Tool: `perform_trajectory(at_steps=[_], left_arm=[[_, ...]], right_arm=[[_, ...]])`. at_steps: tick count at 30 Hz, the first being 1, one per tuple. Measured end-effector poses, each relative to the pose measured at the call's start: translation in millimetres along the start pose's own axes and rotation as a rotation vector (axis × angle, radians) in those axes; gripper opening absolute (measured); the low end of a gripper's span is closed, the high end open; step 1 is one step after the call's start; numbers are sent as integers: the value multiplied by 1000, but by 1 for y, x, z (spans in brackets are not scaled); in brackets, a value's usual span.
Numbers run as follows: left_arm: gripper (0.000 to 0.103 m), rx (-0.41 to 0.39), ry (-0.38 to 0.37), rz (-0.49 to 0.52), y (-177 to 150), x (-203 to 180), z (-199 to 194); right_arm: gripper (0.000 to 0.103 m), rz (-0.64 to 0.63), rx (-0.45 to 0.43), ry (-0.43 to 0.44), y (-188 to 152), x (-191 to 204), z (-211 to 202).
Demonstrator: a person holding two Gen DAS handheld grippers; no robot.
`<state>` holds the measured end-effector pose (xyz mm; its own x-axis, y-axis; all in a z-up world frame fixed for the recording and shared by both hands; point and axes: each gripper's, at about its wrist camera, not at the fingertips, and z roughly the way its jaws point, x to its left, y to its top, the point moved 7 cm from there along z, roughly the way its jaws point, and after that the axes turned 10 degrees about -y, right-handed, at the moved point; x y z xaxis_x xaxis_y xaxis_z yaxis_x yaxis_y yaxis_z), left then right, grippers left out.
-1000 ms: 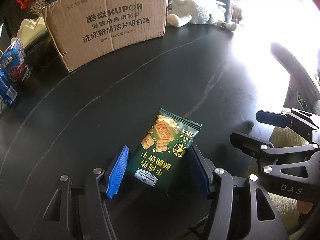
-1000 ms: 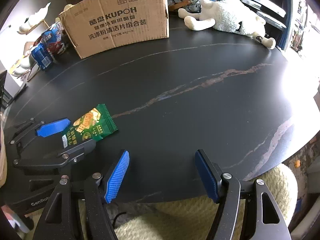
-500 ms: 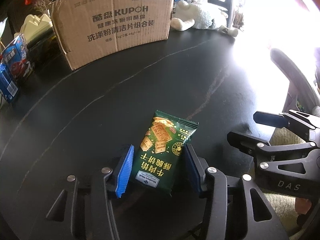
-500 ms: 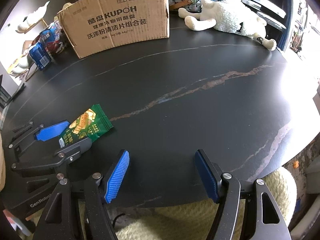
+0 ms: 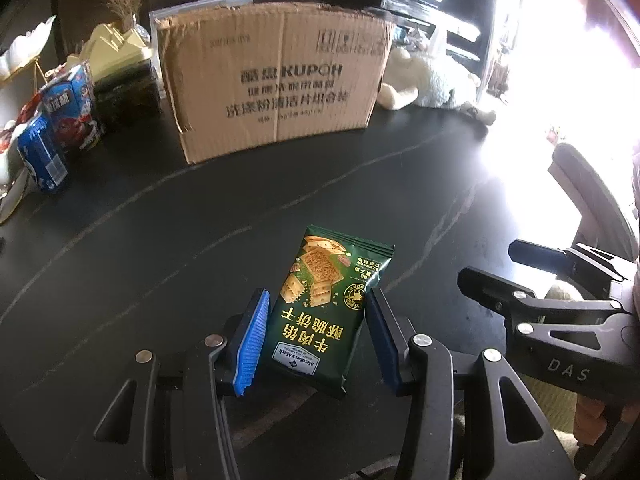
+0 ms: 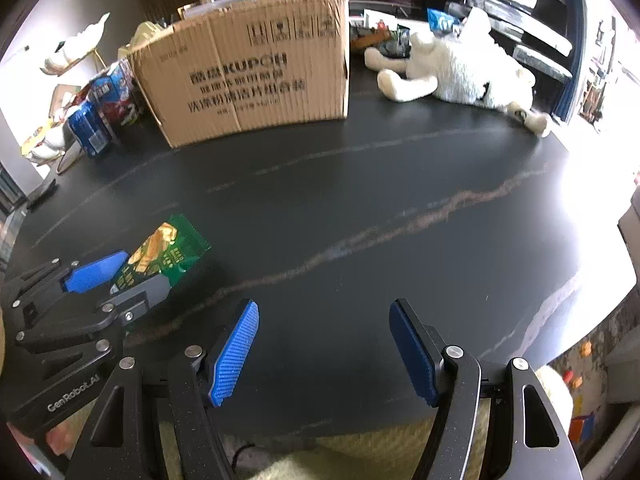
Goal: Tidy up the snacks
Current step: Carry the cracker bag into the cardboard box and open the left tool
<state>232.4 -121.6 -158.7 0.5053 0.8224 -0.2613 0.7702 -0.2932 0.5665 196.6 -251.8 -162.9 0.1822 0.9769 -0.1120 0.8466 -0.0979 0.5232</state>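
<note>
While right gripper [image 6: 324, 350] gapes, left gripper [image 5: 314, 336] pinches Member's Mark packet [image 5: 324, 308].

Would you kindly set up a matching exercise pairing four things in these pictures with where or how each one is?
Things:
1. green cracker packet
2. cardboard box
3. plush toy
4. right hand-held gripper

States:
A. open, holding nothing
B. lying on its side, right of the box
C. standing at the table's far side
D. between the left hand-held gripper's fingers

Pairs: 1-D, 2-C, 3-B, 4-A
</note>
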Motion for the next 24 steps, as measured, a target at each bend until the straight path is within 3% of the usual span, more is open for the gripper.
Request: perform_trajectory(at_steps=[24], left_arm=[[48,-223,70,14,107,16,-68]], right_arm=[[69,23,-183,49,106,15,-40]])
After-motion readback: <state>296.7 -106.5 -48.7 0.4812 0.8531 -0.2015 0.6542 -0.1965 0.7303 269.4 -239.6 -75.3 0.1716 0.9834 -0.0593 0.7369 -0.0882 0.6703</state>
